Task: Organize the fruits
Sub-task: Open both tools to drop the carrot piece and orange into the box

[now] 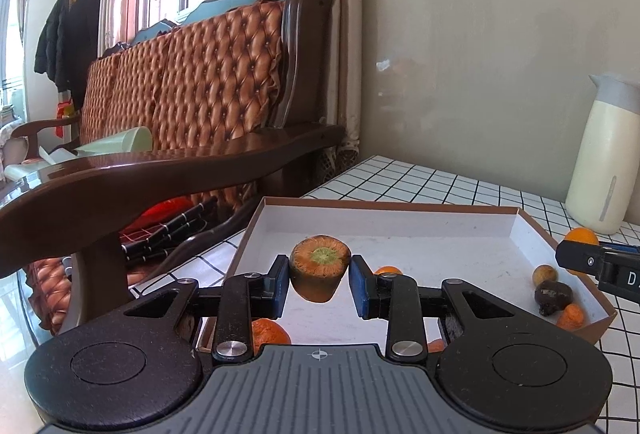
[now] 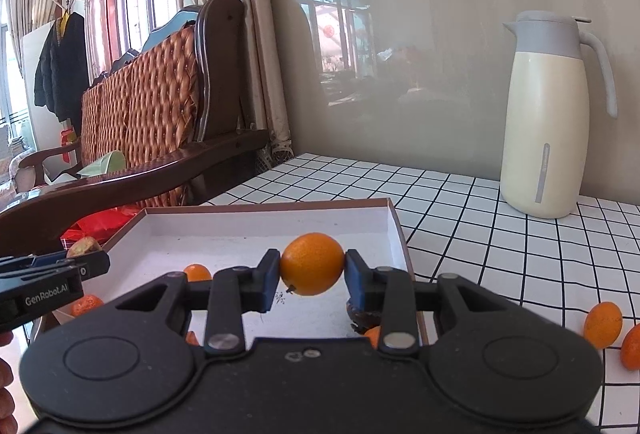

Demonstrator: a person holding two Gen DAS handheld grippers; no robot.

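Note:
My left gripper (image 1: pixel 319 280) is shut on a carrot stub (image 1: pixel 319 272), cut end with green core facing the camera, held above the shallow brown box (image 1: pixel 384 204). My right gripper (image 2: pixel 313 276) is shut on a small orange (image 2: pixel 312 264), held over the same box (image 2: pixel 264 209). In the box lie small oranges (image 1: pixel 387 270), a larger orange (image 1: pixel 269 333), a dark fruit (image 1: pixel 553 296) and a brownish round fruit (image 1: pixel 544 274). The right gripper shows at the right edge of the left wrist view (image 1: pixel 596 264); the left gripper shows at the left of the right wrist view (image 2: pixel 52 274).
A cream thermos jug (image 2: pixel 548 121) stands at the back right on the white grid-pattern table (image 2: pixel 500 246). Two small oranges (image 2: pixel 602 324) lie on the table right of the box. A dark wooden sofa (image 1: pixel 180 169) stands left of the table.

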